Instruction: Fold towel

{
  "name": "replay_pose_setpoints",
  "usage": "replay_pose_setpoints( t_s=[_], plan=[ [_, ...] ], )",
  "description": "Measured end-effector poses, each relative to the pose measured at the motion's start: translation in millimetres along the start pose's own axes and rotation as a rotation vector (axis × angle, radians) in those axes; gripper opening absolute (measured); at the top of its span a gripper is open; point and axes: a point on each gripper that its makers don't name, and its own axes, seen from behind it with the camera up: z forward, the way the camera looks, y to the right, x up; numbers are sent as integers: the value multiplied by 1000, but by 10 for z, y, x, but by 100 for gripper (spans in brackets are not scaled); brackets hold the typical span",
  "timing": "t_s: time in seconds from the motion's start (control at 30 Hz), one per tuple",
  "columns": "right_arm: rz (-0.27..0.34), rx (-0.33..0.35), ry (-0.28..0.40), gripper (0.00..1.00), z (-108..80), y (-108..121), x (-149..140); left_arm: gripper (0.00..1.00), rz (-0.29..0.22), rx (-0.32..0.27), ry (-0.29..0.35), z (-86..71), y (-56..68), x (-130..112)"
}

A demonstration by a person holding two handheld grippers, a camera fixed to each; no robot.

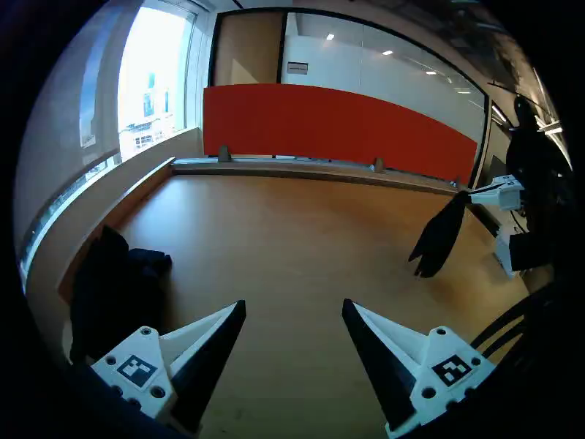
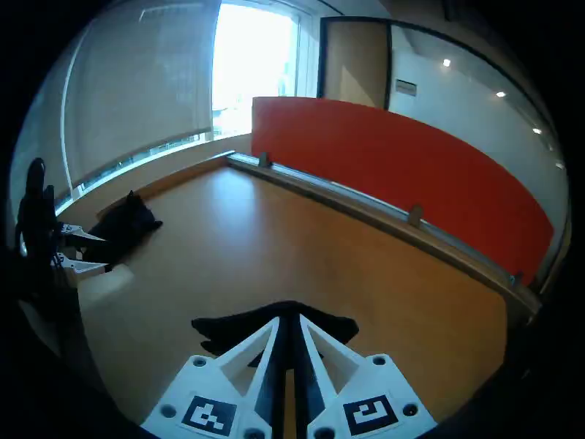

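Jaws of the right gripper (image 2: 291, 323) pinch the black towel (image 2: 223, 329) at their tips — the left gripper (image 1: 292, 304) gapes, well away.

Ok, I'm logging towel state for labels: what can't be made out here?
Right gripper view: pinched edge of the towel, covered by the right tongs.
Left gripper view: shape of the dark pile, too dark, partly behind the left tongs.
Left gripper view: towel's folds, small and far off.

**Inspector:** Left gripper view?
**Operator:** It rides my left gripper (image 1: 292, 304), above the table (image 1: 292, 219), and faces the red partition (image 1: 329, 121) squarely.
**Inspector:** Right gripper view?
**Operator:** It rides my right gripper (image 2: 290, 320) and is angled towards the window (image 2: 252, 66). Both views share the table, the partition and the opposite gripper.
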Motion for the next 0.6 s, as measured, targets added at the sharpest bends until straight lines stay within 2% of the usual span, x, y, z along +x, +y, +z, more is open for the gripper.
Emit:
replay_pose_setpoints(
  t_s=[0.33, 0.6],
  plan=[
    [30, -64, -7, 4, -327, 554, -138, 98, 14, -6, -9, 94, 115, 14],
    [59, -125, -25, 4, -569, 1082, -330, 98, 19, -10, -14, 170, 221, 41]
  ],
)
